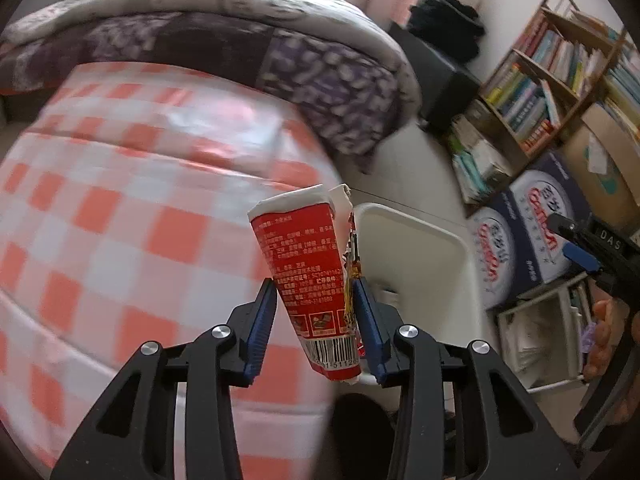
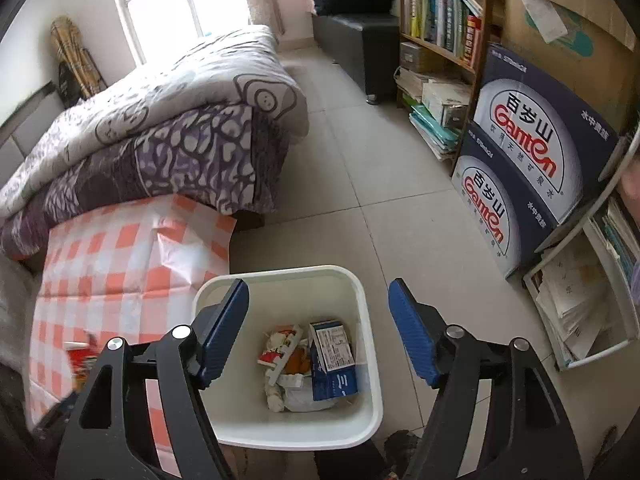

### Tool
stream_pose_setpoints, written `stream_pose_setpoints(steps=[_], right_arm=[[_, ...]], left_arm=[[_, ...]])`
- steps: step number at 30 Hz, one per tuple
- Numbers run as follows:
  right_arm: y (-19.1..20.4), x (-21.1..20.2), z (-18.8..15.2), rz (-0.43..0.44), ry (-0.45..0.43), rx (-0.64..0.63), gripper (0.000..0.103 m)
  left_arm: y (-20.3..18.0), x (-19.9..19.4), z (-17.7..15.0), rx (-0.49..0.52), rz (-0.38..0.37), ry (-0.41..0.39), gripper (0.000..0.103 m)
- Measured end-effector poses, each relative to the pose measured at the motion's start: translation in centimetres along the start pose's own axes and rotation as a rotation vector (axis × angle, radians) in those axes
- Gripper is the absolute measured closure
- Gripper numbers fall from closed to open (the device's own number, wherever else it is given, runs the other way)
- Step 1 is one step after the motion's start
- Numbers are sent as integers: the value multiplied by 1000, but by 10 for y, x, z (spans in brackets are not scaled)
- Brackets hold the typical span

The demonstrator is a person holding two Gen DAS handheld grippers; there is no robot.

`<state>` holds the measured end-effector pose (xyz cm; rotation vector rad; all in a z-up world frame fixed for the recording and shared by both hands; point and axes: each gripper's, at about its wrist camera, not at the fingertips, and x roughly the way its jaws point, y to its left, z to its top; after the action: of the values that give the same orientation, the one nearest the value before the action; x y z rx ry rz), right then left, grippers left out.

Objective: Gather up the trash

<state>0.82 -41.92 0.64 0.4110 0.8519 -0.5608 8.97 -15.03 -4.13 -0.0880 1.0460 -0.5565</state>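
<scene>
The left gripper [image 1: 314, 320] grips a torn red wrapper [image 1: 310, 276] above the checkered bed's edge [image 1: 120, 240], beside the white bin [image 1: 420, 248]. The right gripper [image 2: 318, 330] hangs open-jawed, empty, over the bin. Carry the wrapper past the rim before releasing.

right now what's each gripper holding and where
Left gripper pinches the red wrapper by its lower half. Right gripper holds nothing, open above the bin.

"Ganten" and 百岁山 are printed on two stacked dark blue cartons [image 2: 532, 168] at two o'clock. "DAS" is read on the right gripper [image 1: 580, 248]; a barcode is borne by the red wrapper [image 1: 308, 264]
</scene>
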Motion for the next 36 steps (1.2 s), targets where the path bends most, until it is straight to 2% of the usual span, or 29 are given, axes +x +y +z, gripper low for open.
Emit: stream_pose_setpoints(steps=[4,6,9,11,14,16,19,21,26,28,31,36], right_arm=[[-10,-2,2,12,1,32,31],[-14,-3,3,11,-3,46,30],[-16,-7,3,16,-19,55,28],[-10,-12,2,17,-44,35,21],[2,-19,-3,21,-77,8,18],[15,-26,-7,21,-102,-24,16],[41,-41,-20,2,-168,-98,7],[62,-55,-34,-14,-212,-152,7],[102,-72,-71,6,-258,-239,7],[115,-74,-83,37,-253,-253,7],[135,-73,-99,72,-238,-256,7],[170,-70,-122,70,-245,-340,7]], left_arm=[[-42,24,6,30,-52,21,52],[-57,29,10,36,-64,22,34],[-65,26,12,44,-60,4,32],[-61,19,13,53,-41,-6,32],[-45,3,10,60,26,-35,29],[-29,-12,5,52,77,-64,24],[-6,-44,-6,53,183,-147,18],[5,-67,-16,59,273,-228,10],[28,-127,-44,55,481,-484,7],[39,-136,-44,35,503,-491,7],[60,-140,-45,-18,523,-436,7],[75,-148,-49,-43,551,-457,7]])
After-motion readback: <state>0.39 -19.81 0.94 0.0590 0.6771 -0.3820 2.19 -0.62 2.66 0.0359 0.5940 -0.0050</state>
